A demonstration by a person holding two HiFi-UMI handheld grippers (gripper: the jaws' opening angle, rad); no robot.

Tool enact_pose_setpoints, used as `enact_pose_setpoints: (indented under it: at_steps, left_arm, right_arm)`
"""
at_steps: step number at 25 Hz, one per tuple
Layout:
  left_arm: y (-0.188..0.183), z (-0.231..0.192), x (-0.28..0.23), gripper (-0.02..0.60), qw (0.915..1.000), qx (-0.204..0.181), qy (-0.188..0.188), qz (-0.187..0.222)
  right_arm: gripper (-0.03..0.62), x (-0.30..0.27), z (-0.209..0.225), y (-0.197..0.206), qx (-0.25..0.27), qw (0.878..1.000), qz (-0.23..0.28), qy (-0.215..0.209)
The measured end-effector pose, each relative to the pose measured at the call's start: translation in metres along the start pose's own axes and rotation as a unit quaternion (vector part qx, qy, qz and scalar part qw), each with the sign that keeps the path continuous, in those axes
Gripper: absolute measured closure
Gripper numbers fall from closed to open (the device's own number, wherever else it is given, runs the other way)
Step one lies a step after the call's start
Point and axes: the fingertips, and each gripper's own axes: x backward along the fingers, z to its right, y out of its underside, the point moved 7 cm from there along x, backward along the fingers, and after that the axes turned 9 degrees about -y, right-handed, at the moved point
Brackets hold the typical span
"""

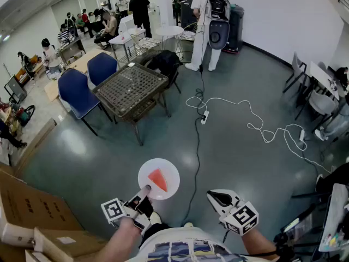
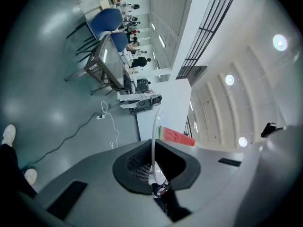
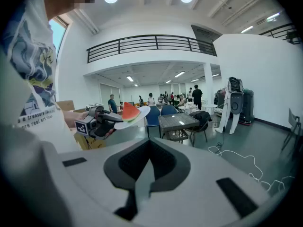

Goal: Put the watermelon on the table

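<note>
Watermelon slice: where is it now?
Head view, lower centre: the watermelon slice lies on a white plate held by the left gripper, short of the table.

An open-plan work hall — part office, part test space

A woven table (image 1: pixel 132 89) is set on a bare grey floor (image 1: pixel 234 162). Blue chairs (image 1: pixel 75 93) are placed just beside it, and people (image 1: pixel 106 29) are seated at desks (image 1: pixel 121 39) beyond it. A white cable (image 1: pixel 265 137) is trailed to its right, cardboard boxes (image 1: pixel 24 209) are stacked well to its near left — and a railed balcony (image 3: pixel 151 42) is seen above it.
</note>
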Motion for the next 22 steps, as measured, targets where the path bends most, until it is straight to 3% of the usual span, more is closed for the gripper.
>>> enact_pose_setpoints:
  at_steps: [15,22]
  left_arm:
    - [-0.024,-0.009,0.021,0.565,0.9990,-0.002,-0.013,0.042]
    - [-0.101,-0.022,-0.006,0.565,0.9993,0.003,-0.010,0.037]
  right_arm:
    - [0.585,-0.044,0.003,0.004,0.014,0.999,-0.005,-0.035]
    - [0.580,-0.115,0.030,-0.029,0.025,0.999,-0.008,-0.027]
